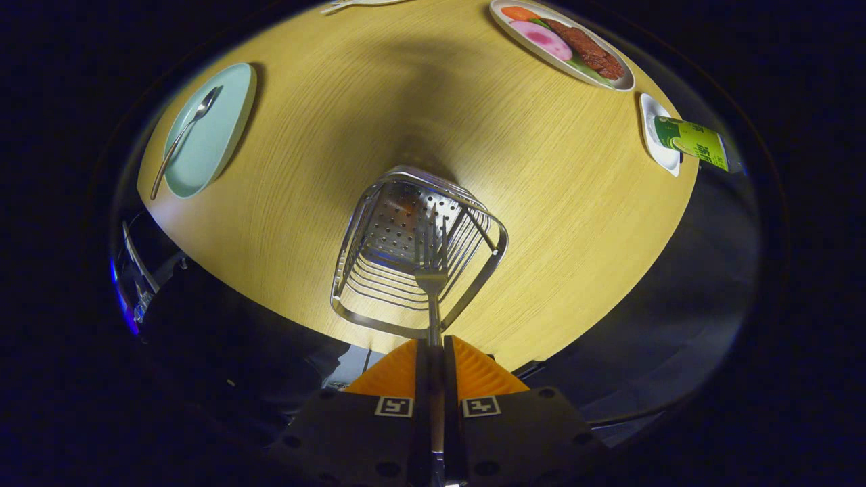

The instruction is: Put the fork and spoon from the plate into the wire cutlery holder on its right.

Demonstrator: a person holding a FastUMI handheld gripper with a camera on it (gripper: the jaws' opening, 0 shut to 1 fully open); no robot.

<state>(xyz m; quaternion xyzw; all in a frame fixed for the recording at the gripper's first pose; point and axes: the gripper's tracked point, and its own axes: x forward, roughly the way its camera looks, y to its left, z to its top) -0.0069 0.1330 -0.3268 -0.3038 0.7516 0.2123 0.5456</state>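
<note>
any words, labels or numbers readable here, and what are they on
No text here can be read.
Green tube on the small white dish: it carries print, too small and blurred to read.
Tongs, shut on the fork above the wire cutlery holder: two square black-and-white marker patterns, no letters or numbers.

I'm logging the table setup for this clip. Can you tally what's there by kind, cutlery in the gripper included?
Cutlery: 2 (metal fork clamped in the gripper, tines over the holder; metal spoon)
Plates and dishes: 3 (pale green plate, white oval plate of food, small white dish)
Holders: 1 (wire cutlery holder)
Green tubes: 1
Total: 7
</note>
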